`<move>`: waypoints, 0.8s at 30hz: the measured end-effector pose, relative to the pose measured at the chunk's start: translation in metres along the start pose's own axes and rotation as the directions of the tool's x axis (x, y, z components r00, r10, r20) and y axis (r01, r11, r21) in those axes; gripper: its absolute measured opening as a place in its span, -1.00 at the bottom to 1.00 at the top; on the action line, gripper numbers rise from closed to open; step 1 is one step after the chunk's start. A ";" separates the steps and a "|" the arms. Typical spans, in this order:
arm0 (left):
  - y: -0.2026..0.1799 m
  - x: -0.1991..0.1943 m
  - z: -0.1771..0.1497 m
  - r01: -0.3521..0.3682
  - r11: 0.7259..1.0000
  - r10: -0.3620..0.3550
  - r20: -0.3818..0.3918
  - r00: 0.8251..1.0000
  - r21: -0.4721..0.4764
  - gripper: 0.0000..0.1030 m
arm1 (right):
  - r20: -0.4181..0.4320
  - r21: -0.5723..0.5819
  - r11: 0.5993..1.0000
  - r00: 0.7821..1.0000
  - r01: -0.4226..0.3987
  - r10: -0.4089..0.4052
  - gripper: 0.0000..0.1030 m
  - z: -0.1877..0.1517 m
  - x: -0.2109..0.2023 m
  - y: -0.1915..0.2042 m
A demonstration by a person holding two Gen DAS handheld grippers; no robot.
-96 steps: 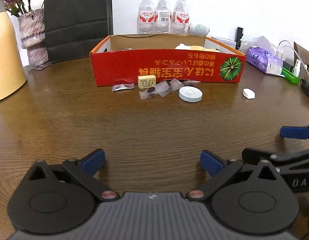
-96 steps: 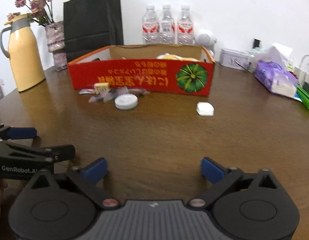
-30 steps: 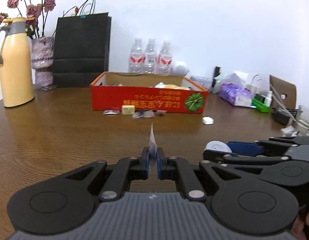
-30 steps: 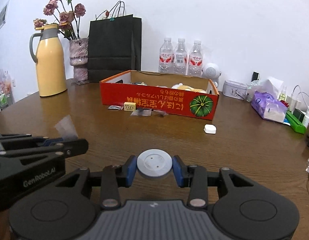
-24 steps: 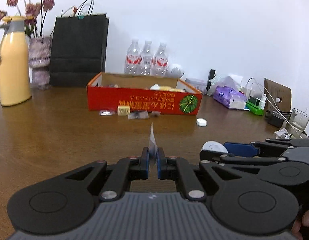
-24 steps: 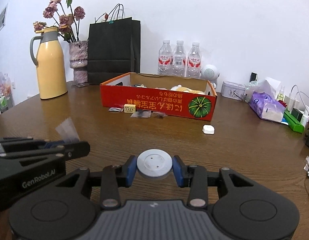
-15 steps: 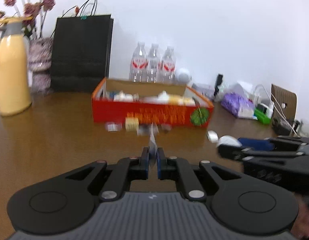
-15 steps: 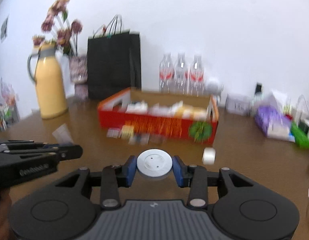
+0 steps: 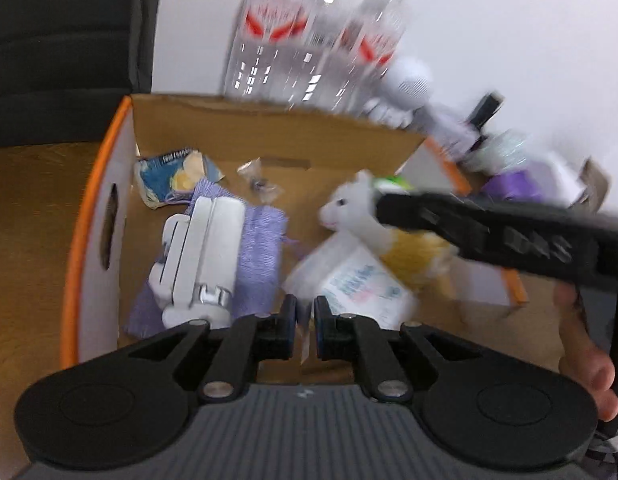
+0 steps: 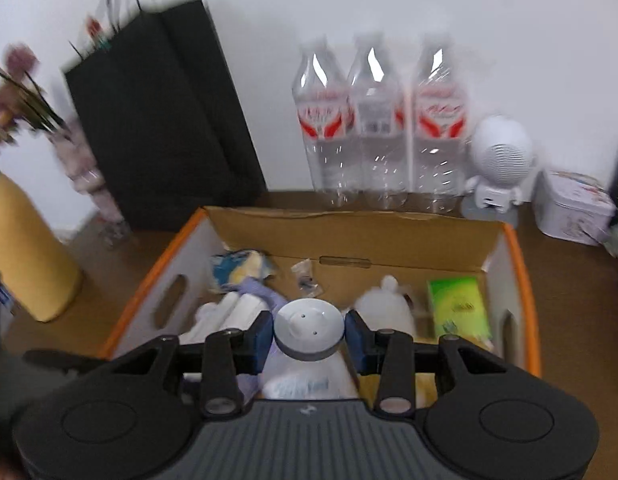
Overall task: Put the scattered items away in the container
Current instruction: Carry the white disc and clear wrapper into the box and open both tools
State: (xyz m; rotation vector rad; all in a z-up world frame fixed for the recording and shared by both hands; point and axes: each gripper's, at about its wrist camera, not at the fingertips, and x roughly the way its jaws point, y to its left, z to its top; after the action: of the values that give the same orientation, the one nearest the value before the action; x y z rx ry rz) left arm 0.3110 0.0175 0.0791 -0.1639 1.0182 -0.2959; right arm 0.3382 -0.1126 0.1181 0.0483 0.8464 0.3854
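Note:
The cardboard box (image 9: 269, 140) with an orange rim (image 10: 523, 280) lies open below both grippers. My left gripper (image 9: 305, 320) hangs over the box's near half. Its jaws are opening, and a thin clear wrapper (image 9: 305, 344) stands edge-on in the gap with the pads apart from it. My right gripper (image 10: 309, 330) is shut on a white round disc (image 10: 309, 330) and holds it above the box's middle. In the left wrist view the right tool's black arm (image 9: 489, 236) crosses over the box's right side, with a hand behind it.
Inside the box lie a white folded device (image 9: 205, 256), a purple cloth (image 9: 261, 248), a white plush toy (image 9: 349, 212), a tissue pack (image 9: 361, 284), a blue-yellow packet (image 10: 237, 268) and a green pack (image 10: 459, 308). Three water bottles (image 10: 373, 128), a black bag (image 10: 157, 120), a yellow jug (image 10: 25, 248) and a white speaker (image 10: 499, 160) stand behind.
Both grippers have swept forward from the open table to above the box and tilted down. The left jaws have parted slightly around the wrapper. The right still grips the disc.

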 end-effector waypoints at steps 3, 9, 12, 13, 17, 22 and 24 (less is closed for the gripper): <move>0.008 0.001 0.005 -0.007 1.000 0.007 0.011 1.000 -0.029 0.45 | -0.053 -0.002 0.999 0.997 0.050 -0.050 -0.25 0.013 0.039 0.003; 0.031 -0.032 0.015 0.010 0.997 -0.005 0.063 0.998 -0.080 0.85 | -0.103 0.043 0.996 0.992 0.084 -0.079 0.19 0.019 0.042 -0.008; 0.038 -0.051 0.018 -0.041 0.993 0.051 0.091 0.995 -0.111 1.00 | -0.106 0.089 0.991 0.991 0.096 -0.086 0.35 0.022 0.020 -0.019; 0.039 -0.056 0.018 -0.066 0.990 0.078 0.090 0.993 -0.125 1.00 | -0.113 0.098 0.990 0.989 0.103 -0.091 0.41 0.022 0.011 -0.022; 0.035 -0.070 0.005 -0.156 0.974 0.171 0.083 0.982 -0.163 1.00 | -0.148 0.066 0.990 0.982 0.126 -0.115 0.46 0.013 -0.022 -0.026; 0.008 -0.097 -0.017 -0.165 0.983 0.174 0.111 0.978 -0.085 1.00 | -0.099 0.040 0.995 0.991 0.095 -0.091 0.58 -0.016 -0.076 -0.017; -0.007 -0.105 -0.028 -0.189 0.980 0.195 0.141 0.971 -0.053 1.00 | -0.061 0.058 0.996 0.996 0.071 -0.067 0.61 -0.031 -0.095 -0.013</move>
State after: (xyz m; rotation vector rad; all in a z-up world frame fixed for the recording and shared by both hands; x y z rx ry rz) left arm 0.2346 0.0447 0.1523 -0.1191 0.8873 -0.0858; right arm 0.2624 -0.1614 0.1633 0.0632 0.9156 0.2974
